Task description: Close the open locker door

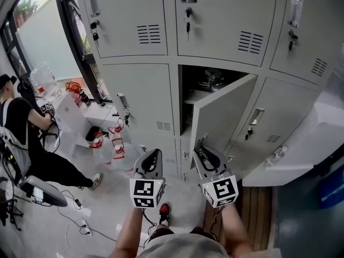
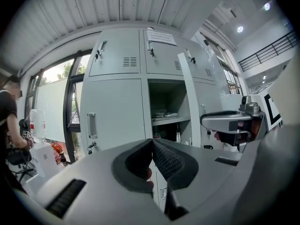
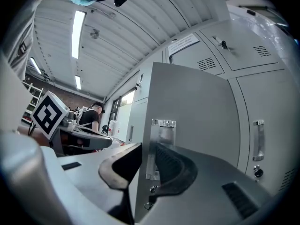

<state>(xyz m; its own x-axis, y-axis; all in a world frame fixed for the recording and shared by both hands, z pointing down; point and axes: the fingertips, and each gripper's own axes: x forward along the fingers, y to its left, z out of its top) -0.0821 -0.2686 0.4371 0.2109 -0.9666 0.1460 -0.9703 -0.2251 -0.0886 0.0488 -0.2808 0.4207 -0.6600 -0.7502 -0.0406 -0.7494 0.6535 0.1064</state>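
Note:
The open grey locker door (image 1: pixel 220 112) swings out from the middle column of the locker bank; its compartment (image 1: pixel 209 82) is dark with items on a shelf. My right gripper (image 1: pixel 203 147) has its jaws astride the door's free edge. In the right gripper view the door (image 3: pixel 197 107) fills the gap between the jaws of the right gripper (image 3: pixel 147 156), whose right pad lies by the metal latch plate (image 3: pixel 161 130). My left gripper (image 1: pixel 156 155) hangs beside it, left of the door, shut and empty (image 2: pixel 152 142), pointing at the open compartment (image 2: pixel 164 107).
A person (image 1: pixel 21 128) in black sits at the far left near a water bottle (image 1: pixel 45 82) and a window. Red items (image 1: pixel 110 138) lie on the floor by the lockers. A white counter (image 1: pixel 290 160) juts out on the right. Closed lockers (image 1: pixel 140 98) surround the open one.

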